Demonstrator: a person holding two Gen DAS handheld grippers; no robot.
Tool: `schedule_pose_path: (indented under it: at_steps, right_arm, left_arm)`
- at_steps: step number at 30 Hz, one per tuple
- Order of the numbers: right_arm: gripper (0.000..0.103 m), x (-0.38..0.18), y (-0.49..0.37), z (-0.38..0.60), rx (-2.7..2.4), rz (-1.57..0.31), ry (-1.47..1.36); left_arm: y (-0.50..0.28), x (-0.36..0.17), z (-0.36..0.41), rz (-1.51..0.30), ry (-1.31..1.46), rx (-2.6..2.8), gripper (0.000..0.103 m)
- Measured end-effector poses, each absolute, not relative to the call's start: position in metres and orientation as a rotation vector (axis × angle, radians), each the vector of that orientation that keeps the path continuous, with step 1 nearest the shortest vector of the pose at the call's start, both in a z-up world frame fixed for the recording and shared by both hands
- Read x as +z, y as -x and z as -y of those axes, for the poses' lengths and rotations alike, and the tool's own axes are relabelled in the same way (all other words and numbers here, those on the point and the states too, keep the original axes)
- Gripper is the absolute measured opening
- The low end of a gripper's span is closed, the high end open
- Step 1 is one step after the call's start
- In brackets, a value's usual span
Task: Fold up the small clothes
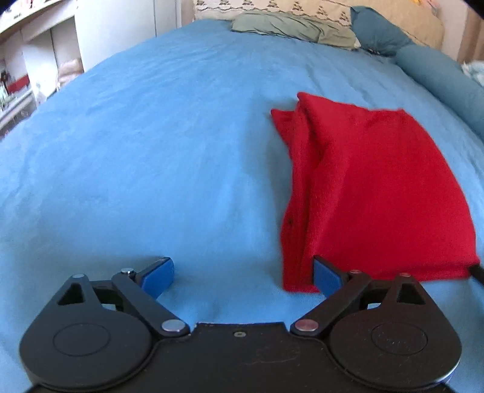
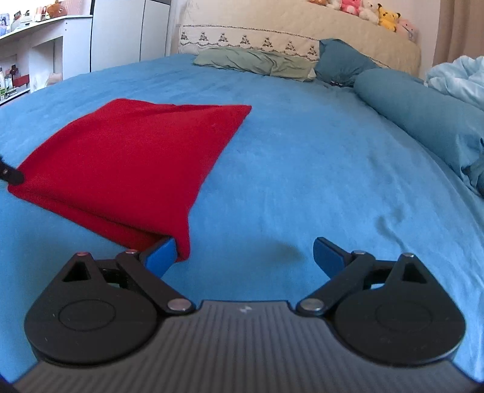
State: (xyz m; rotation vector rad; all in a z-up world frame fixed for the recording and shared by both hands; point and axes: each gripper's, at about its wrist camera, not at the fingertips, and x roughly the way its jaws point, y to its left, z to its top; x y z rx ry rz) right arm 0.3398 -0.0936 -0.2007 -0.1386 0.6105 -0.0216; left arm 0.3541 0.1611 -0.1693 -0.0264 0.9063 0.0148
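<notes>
Blue bed sheet [image 1: 136,157] carries a folded red garment [image 1: 372,193]; left gripper [image 1: 243,276] and right gripper [image 2: 244,255] flank its near corners, fingers spread, each likely needing to pinch a corner for another fold.

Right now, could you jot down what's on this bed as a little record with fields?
surface: blue bedsheet
garment: red cloth, folded, lying flat
left gripper: open, holding nothing, near corner of the cloth at its right finger
right gripper: open, holding nothing, near corner of the cloth by its left finger
far end: green pillow, teal bolster
above headboard: plush toys
</notes>
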Motion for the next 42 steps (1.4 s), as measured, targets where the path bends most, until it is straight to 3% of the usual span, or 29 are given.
schedule_pose_path:
  at_steps: [9, 16, 21, 27, 36, 38, 42]
  right_arm:
    - [0.103, -0.2, -0.335, 0.103, 0.034, -0.661, 0.186]
    - [0.103, -0.142, -0.322, 0.13, 0.194, -0.646, 0.101]
    - [0.103, -0.09, -0.365, 0.147, 0.311, -0.721, -0.108]
    - [0.103, -0.104, -0.445, 0.148, 0.338, -0.875, -0.237]
    - [0.103, -0.161, -0.506, 0.158, 0.32, -0.925, -0.58]
    - [0.092, -0.173, -0.513, 0.153, 0.318, -0.949, -0.575]
    - [0.087, -0.186, -0.519, 0.146, 0.326, -0.949, -0.562]
  left_arm:
    - [-0.35, -0.159, -0.163, -0.95, 0.063, 0.031, 0.101]
    - [-0.335, -0.08, -0.173, -0.815, 0.149, -0.012, 0.103]
    - [-0.384, -0.052, -0.163, -0.804, 0.147, -0.1, 0.103]
    - [-0.465, -0.086, -0.16, -0.979, 0.254, -0.25, 0.103]
    - [-0.498, -0.138, -0.153, -1.077, 0.276, -0.299, 0.086]
    - [-0.503, -0.148, -0.15, -1.093, 0.282, -0.315, 0.071]
    - [-0.504, -0.158, -0.145, -1.072, 0.3, -0.308, 0.069]
